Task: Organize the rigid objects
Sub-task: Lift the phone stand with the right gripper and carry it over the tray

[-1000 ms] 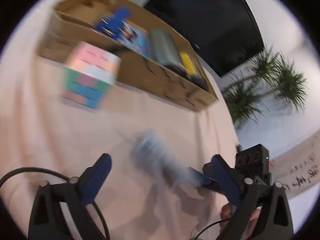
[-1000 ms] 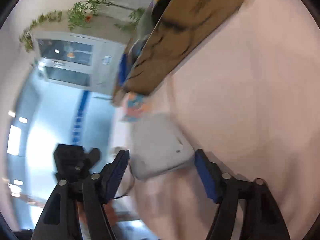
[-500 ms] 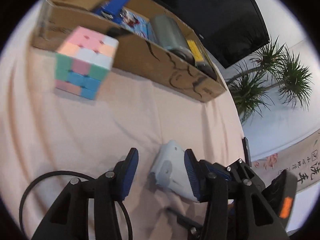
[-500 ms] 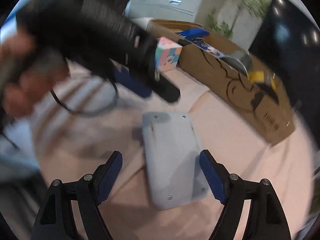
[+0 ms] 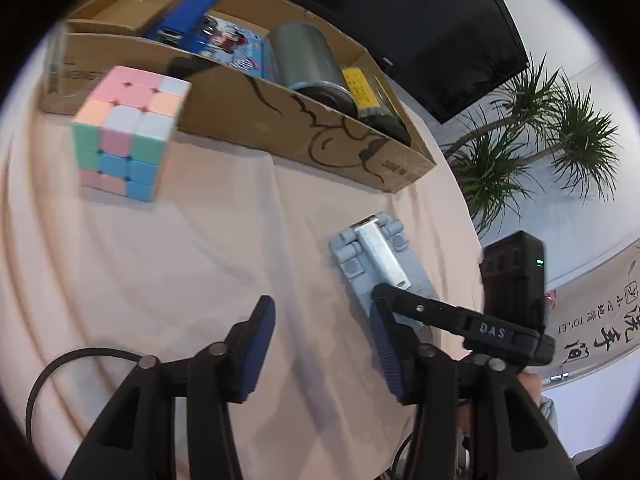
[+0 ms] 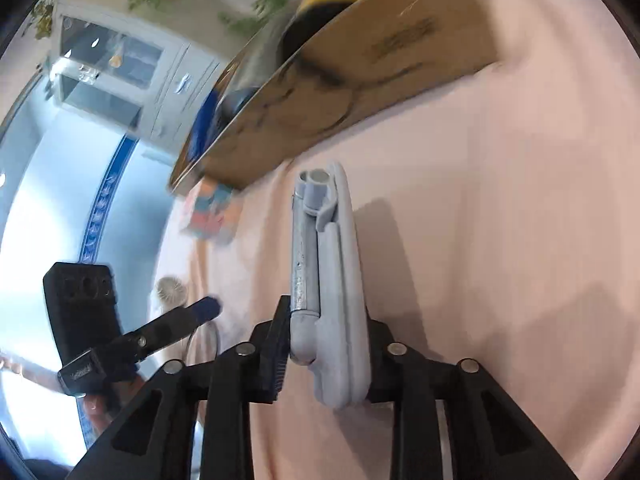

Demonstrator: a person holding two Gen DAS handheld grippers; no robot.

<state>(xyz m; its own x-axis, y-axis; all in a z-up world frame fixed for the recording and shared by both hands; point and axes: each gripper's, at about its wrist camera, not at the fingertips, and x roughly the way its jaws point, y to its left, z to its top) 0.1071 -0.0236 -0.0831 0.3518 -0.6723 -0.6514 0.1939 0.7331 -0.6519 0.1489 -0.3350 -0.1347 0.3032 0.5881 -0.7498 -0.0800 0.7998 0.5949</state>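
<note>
A grey folding phone stand (image 5: 374, 258) lies on the pink tablecloth, held edge-on between the right gripper's (image 6: 324, 344) fingers in the right wrist view (image 6: 328, 280). A pastel puzzle cube (image 5: 128, 132) stands in front of a long cardboard box (image 5: 288, 120) that holds a blue stapler (image 5: 186, 16), a grey can (image 5: 310, 60) and a yellow-labelled item (image 5: 362, 88). My left gripper (image 5: 320, 344) is open and empty, just left of the stand. The right gripper's finger (image 5: 432, 312) crosses over the stand.
The cardboard box (image 6: 360, 72) runs along the far side of the table. The table edge falls off to the right, with potted plants (image 5: 536, 148) and a dark screen (image 5: 400, 12) beyond. A black cable (image 5: 60, 368) loops at the lower left.
The left gripper let go of the stand and opened beside it. The right gripper rolled onto its side and shut on the stand, now held edge-on.
</note>
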